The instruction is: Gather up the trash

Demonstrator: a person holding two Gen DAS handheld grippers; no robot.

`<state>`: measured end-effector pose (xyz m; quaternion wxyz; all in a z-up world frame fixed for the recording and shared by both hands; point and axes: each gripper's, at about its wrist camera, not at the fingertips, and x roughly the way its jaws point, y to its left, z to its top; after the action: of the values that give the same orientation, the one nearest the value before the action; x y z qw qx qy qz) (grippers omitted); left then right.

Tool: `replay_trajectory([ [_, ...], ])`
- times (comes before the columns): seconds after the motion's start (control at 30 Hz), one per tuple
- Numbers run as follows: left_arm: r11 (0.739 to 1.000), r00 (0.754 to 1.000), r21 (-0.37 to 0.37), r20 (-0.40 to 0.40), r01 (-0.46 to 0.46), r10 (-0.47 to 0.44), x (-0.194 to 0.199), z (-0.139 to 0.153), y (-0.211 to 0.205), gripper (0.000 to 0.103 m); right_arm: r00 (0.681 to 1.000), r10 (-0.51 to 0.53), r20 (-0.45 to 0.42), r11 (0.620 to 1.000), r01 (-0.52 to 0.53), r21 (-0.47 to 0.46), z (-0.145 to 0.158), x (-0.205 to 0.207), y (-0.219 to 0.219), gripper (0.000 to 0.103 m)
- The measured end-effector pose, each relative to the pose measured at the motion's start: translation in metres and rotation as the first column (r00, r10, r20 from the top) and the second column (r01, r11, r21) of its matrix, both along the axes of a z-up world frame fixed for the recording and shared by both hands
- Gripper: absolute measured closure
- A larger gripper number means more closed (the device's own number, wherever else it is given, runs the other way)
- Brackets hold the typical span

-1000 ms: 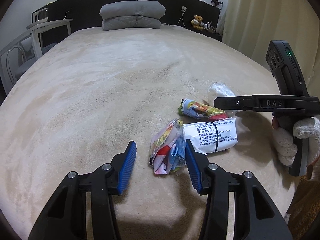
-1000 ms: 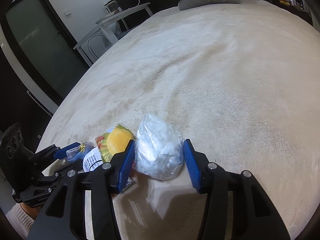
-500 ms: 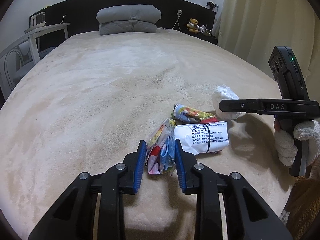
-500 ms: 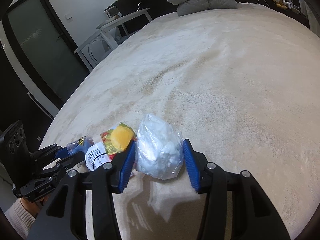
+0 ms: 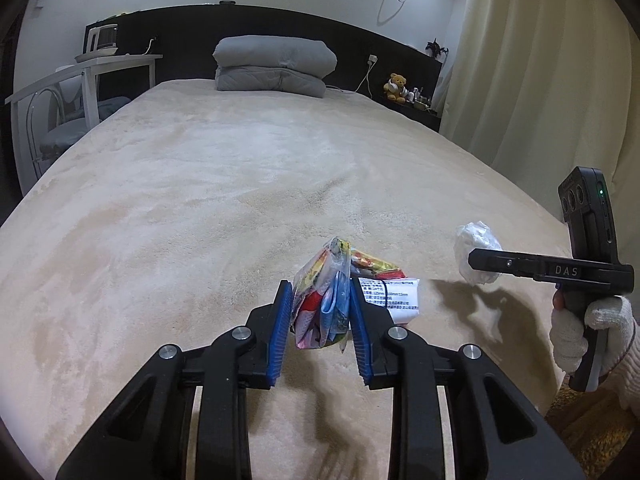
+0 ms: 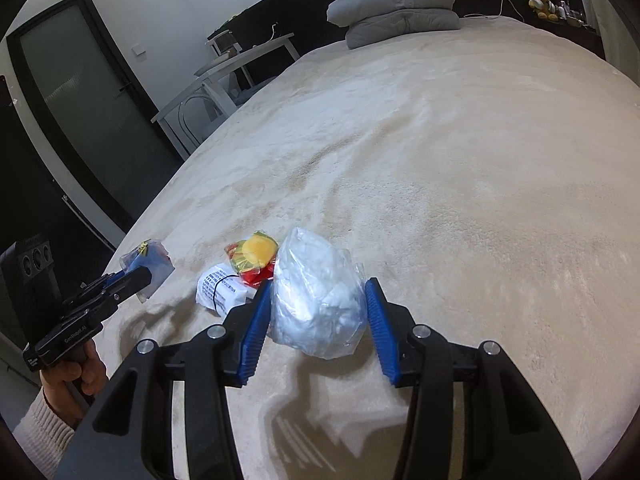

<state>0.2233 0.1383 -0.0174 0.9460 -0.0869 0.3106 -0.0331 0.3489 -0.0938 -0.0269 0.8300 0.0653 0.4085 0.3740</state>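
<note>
Two handheld grippers work over a wide bed (image 5: 240, 208) w/ a beige plush cover.

Left gripper (image 5: 320, 320): its blue pads are clamped tight on a colourful crinkled snack wrapper (image 5: 320, 300), pinched upright between them. The wrapper's lower edge hangs just above the cover, so it looks lifted off the bed, though that is hard to judge in this view. A bare hand (image 6: 80, 372) in a cream knit sleeve holds this gripper at the near left edge of the bed.

Right gripper (image 6: 316, 316): about a quarter open, its pads pressed on both sides of a clear plastic bag of white stuff (image 6: 316, 296), which casts a shadow on the cover below. A hand in a white knit glove (image 5: 592, 336) holds it near the bed's right edge.

Lying on the bed, between the 2 grippers: a white packet w/ black print (image 6: 224, 288) and, touching it on the far side, a yellow and red snack bag (image 6: 252, 256).

Background: folded grey bedding (image 5: 276, 64) at the head of the bed, a small teddy bear (image 5: 396, 86) on the dark shelf at right, cream curtain (image 5: 540, 80) at right, white side table (image 5: 100, 72) at left.
</note>
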Motion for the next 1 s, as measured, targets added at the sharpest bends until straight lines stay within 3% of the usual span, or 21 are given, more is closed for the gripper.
replay_trajectory([
  [0.4,0.998,0.997,-0.053,0.077,-0.013,0.017,-0.045,0.023,-0.021,0.076,0.999,-0.029,0.025,0.998,0.027,0.053,0.016,-0.049,-0.042,0.056],
  [1.0,0.993,0.991,-0.116,0.137,0.01,0.006,-0.122,0.02,-0.076,0.076,0.997,-0.016,0.071,0.994,0.008,0.113,0.028,-0.145,-0.089,0.056],
])
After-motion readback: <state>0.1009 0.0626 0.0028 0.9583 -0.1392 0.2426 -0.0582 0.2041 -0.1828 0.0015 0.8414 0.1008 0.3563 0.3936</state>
